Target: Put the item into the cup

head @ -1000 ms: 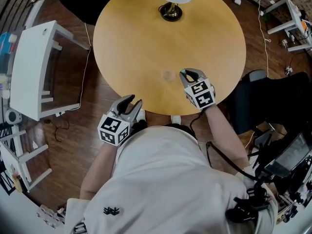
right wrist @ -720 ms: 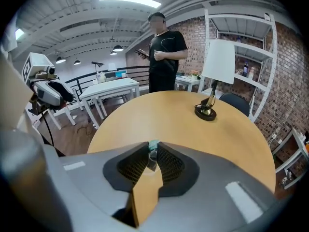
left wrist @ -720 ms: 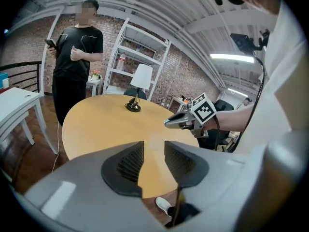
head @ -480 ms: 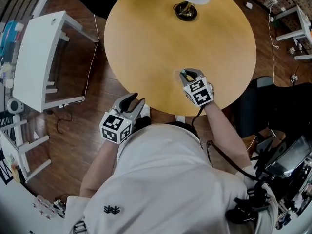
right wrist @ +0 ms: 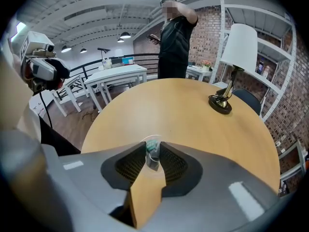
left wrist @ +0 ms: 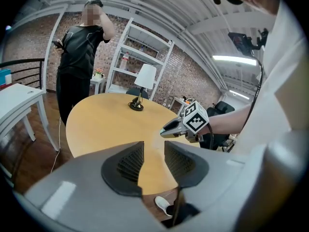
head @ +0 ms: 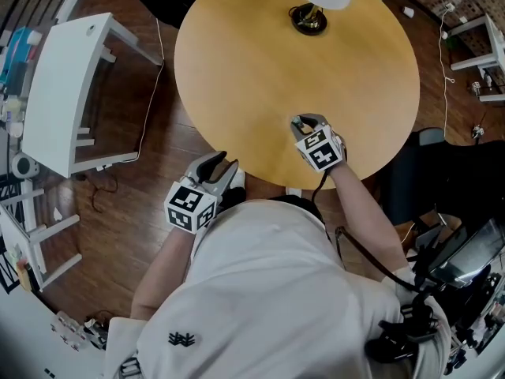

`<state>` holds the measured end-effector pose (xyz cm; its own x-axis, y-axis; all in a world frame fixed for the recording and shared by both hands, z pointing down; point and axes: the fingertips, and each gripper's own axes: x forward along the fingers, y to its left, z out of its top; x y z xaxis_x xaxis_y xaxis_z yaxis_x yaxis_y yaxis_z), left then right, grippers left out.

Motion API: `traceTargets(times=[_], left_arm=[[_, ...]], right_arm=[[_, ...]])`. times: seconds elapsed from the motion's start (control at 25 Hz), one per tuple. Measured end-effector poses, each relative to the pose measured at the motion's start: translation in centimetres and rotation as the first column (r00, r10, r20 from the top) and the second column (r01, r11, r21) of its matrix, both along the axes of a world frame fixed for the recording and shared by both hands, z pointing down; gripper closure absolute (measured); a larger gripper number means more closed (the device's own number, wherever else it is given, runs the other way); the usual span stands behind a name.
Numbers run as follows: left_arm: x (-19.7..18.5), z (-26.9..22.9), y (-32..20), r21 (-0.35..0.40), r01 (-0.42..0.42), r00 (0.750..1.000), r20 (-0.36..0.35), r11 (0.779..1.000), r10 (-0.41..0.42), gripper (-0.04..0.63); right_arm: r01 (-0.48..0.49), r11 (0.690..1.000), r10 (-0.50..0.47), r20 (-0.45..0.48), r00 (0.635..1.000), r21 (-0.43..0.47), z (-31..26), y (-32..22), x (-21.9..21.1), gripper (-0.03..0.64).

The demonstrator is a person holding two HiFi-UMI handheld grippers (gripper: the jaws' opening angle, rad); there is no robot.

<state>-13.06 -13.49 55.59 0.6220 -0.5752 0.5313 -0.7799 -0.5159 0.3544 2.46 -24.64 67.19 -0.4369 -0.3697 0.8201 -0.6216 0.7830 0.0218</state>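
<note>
My right gripper [head: 299, 122] hovers over the near part of the round wooden table [head: 292, 54]. Its jaws are opening. Between them sits a small item [right wrist: 151, 148] with a green top and a grey body. It hangs just over the faint rim of a clear cup [right wrist: 155, 167] standing on the table right under the fingertips. In the head view the cup is hidden beneath the gripper. My left gripper [head: 221, 164] stays off the table's near edge, above the floor, open with nothing in it [left wrist: 154, 146].
A lamp with a white shade [head: 316, 6] stands at the table's far side. A white desk [head: 63, 93] is to the left, a black chair [head: 426, 172] to the right. A person [left wrist: 79, 57] stands beyond the table.
My right gripper has slid left, from beside the clear cup to right over it. The left gripper has stayed where it was.
</note>
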Motion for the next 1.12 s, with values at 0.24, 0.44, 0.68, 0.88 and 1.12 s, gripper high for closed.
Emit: traceTargets(times=[0.24, 0.44, 0.68, 0.88, 1.12], left_arm=[[-0.1, -0.6, -0.1, -0.001, 0.002, 1.0, -0.001, 1.0, -0.002, 0.482], [-1.7, -0.1, -1.4, -0.012, -0.006, 1.0, -0.009, 1.0, 0.005, 0.482], [0.2, -0.3, -0.7, 0.0, -0.014, 1.0, 0.004, 1.0, 0.014, 0.482], [1.1, 0.1, -0.6, 0.008, -0.027, 1.0, 0.015, 1.0, 0.027, 0.482], [1.3, 0.6, -0.8, 0.01, -0.029, 0.999, 0.02, 1.0, 0.029, 0.482]], right_arm=[[0.008, 1.0, -0.008, -0.009, 1.0, 0.005, -0.7, 0.0, 0.2, 0.502], [0.015, 1.0, -0.015, -0.015, 1.0, -0.005, -0.3, -0.8, -1.5, 0.48], [0.005, 1.0, -0.006, 0.019, 1.0, 0.024, -1.2, -0.1, 0.0, 0.479], [-0.013, 0.999, 0.01, 0.047, 0.999, 0.051, -2.0, 0.1, 0.7, 0.481], [-0.033, 0.998, 0.028, 0.11, 0.994, 0.048, -3.2, 1.2, 0.5, 0.482]])
